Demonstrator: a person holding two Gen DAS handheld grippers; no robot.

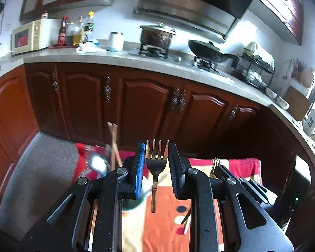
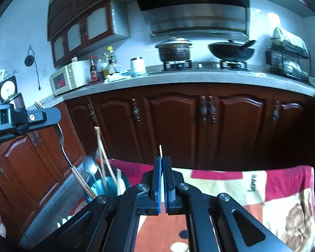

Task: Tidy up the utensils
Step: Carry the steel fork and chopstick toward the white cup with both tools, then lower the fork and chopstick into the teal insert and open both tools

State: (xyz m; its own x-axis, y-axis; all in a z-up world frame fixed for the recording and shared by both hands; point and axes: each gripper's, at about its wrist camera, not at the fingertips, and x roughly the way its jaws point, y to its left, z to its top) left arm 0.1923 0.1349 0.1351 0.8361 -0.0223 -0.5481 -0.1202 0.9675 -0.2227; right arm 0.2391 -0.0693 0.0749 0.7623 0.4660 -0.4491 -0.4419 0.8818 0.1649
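Black jaws of the left gripper [image 1: 157, 153] clamp a fork [image 1: 156, 163] above the patterned tabletop [image 2: 220, 180]. Right gripper [image 2: 162, 168] pinches a thin stick [image 2: 161, 150], jaws closed. Several utensils already stand in the teal holder [image 2: 107, 187] at left; both pieces likely remain to be dropped in.

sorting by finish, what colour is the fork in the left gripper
Golden brass, in the fork between the left gripper's pads; left wrist view shows it best.
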